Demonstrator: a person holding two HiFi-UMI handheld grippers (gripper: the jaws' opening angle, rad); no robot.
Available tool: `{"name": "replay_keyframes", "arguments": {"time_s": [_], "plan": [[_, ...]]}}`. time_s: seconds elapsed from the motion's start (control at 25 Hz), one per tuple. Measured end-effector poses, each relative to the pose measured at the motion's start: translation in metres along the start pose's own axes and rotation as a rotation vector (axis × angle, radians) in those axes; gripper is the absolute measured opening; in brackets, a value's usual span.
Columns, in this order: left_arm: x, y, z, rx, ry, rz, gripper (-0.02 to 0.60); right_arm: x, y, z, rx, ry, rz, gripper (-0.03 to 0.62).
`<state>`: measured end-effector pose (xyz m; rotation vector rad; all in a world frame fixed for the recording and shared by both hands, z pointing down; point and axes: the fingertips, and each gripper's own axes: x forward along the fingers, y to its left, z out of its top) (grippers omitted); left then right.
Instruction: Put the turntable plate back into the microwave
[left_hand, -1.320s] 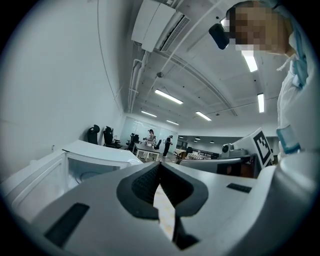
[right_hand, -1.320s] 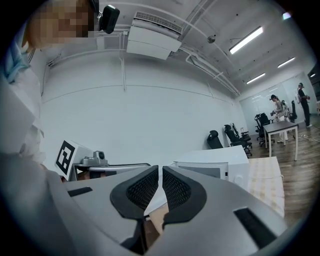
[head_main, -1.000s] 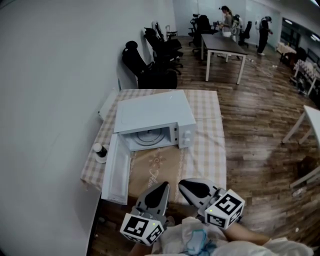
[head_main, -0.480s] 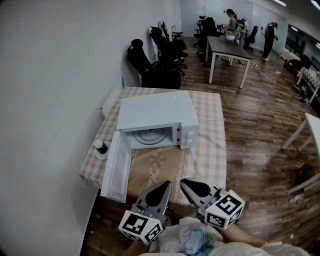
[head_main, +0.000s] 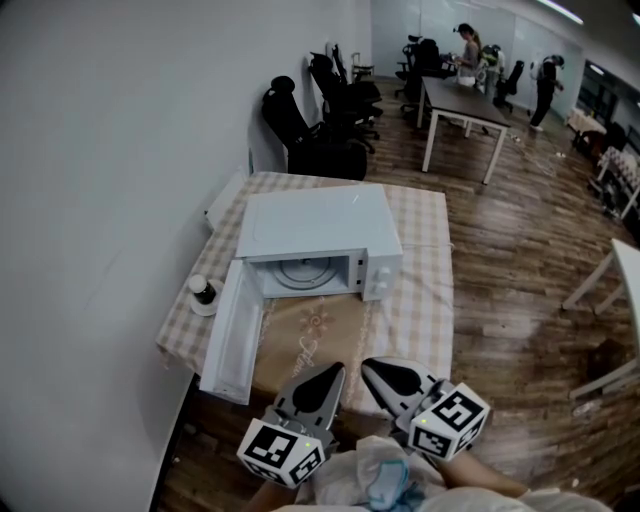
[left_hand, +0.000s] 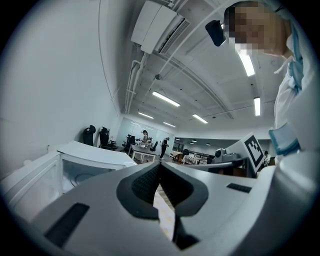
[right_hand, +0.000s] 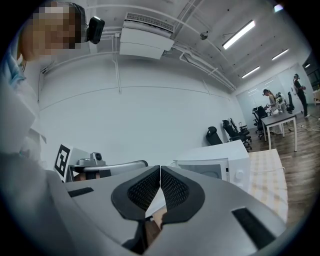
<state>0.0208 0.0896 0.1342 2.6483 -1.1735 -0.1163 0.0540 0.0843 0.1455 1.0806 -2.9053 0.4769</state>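
Observation:
The white microwave (head_main: 318, 228) stands on the checked tablecloth (head_main: 420, 300) with its door (head_main: 232, 342) swung fully open to the left. Inside the cavity the glass turntable plate (head_main: 303, 272) lies flat. My left gripper (head_main: 332, 370) and right gripper (head_main: 368, 366) hover side by side at the table's near edge, well short of the microwave, both pointing towards it. Each is shut with nothing between the pads. The left gripper view shows its shut jaws (left_hand: 159, 168) with the microwave (left_hand: 75, 160) ahead on the left. The right gripper view shows the same (right_hand: 160, 173), microwave (right_hand: 220, 157) to the right.
A small dark bottle on a white dish (head_main: 203, 295) sits at the table's left edge beside the open door. Black office chairs (head_main: 310, 130) stand behind the table. A grey wall runs along the left. People stand at a far desk (head_main: 470, 100).
The head view has drifted a little, so the microwave sits slightly further right. Both grippers keep their places and stay shut.

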Motion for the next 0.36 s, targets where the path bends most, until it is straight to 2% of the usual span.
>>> {"name": "replay_keyframes", "arguments": {"time_s": [0.36], "plan": [[0.0048, -0.0007, 0.0016, 0.004, 0.005, -0.011, 0.000, -0.0003, -0.0050, 0.0023, 0.010, 0.004, -0.009, 0.032]]}}
